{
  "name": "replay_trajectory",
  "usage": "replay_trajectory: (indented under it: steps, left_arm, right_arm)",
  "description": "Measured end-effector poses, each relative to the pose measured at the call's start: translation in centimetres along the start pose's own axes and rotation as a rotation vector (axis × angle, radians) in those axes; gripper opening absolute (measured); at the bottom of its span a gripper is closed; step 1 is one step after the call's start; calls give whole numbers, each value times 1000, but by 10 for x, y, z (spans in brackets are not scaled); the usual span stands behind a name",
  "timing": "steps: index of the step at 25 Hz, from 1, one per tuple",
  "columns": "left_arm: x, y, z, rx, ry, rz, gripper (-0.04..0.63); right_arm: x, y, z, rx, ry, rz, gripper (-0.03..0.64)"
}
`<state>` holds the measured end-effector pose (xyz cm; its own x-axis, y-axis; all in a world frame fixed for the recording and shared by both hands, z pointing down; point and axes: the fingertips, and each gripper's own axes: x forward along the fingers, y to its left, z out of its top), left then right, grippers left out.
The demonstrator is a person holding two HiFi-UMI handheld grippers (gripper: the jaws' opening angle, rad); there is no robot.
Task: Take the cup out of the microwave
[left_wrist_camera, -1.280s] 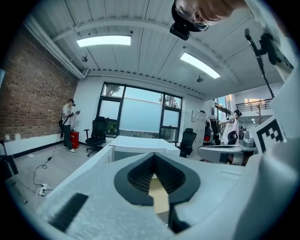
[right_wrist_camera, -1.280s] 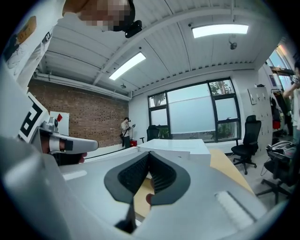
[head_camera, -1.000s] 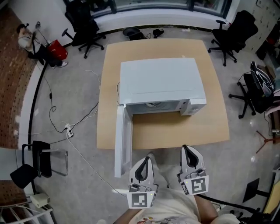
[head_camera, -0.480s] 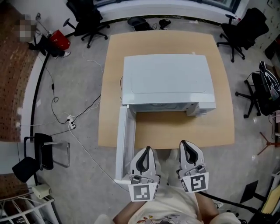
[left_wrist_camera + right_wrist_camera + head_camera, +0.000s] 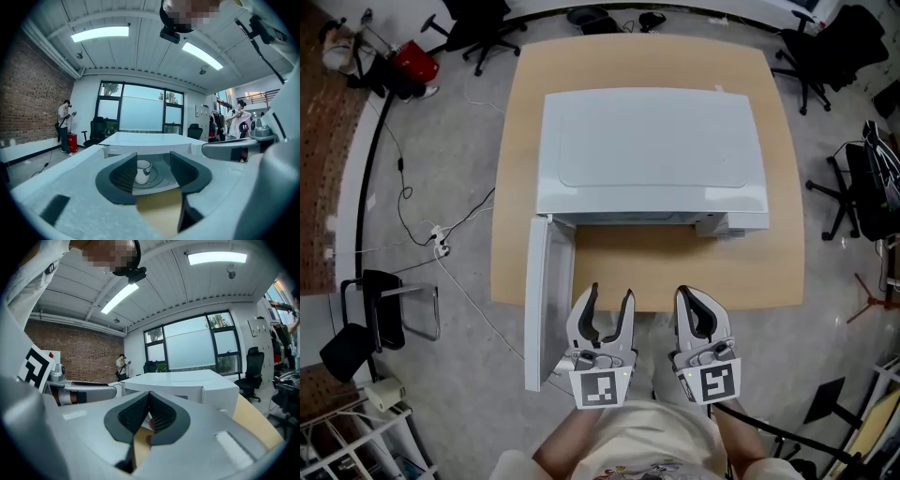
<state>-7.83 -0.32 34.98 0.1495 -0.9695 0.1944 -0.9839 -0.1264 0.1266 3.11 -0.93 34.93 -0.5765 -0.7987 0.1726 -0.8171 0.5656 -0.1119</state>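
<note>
A white microwave (image 5: 652,145) stands on the wooden table (image 5: 694,267), its door (image 5: 546,295) swung open toward me at the left. From the head view the cup is hidden. In the left gripper view a white cup (image 5: 143,170) with a dark rim sits on the turntable inside the cavity, well ahead of the jaws. My left gripper (image 5: 609,296) hovers at the table's front edge beside the door; its jaws are opening, with nothing between them (image 5: 153,176). My right gripper (image 5: 692,300) is shut and empty just to its right (image 5: 150,399).
Office chairs (image 5: 811,47) stand behind and to the right of the table. Cables (image 5: 441,244) trail over the floor at the left, near a black chair (image 5: 380,319). A person (image 5: 63,126) stands far off by the brick wall.
Both grippers have moved forward to the table's front edge. The left jaws, shut before, now stand apart. The right jaws stay shut.
</note>
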Motion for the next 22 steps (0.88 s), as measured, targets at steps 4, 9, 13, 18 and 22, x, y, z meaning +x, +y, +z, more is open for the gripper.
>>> replay_trajectory:
  steps: [4, 9, 13, 18, 22]
  left_arm:
    - [35, -1, -23, 12, 13, -25, 296]
    - [73, 2, -49, 4, 9, -2, 334]
    - [95, 10, -70, 20, 21, 13, 362]
    - [118, 20, -85, 42, 14, 28, 420]
    - [136, 29, -97, 72, 23, 31, 436]
  right_arm:
    - [13, -12, -17, 3, 18, 3, 6]
    - [24, -23, -38, 21, 41, 14, 6]
    - [30, -23, -44, 26, 30, 35, 6]
    - [38, -26, -64, 29, 50, 33, 6]
    - [49, -33, -82, 41, 60, 19, 6]
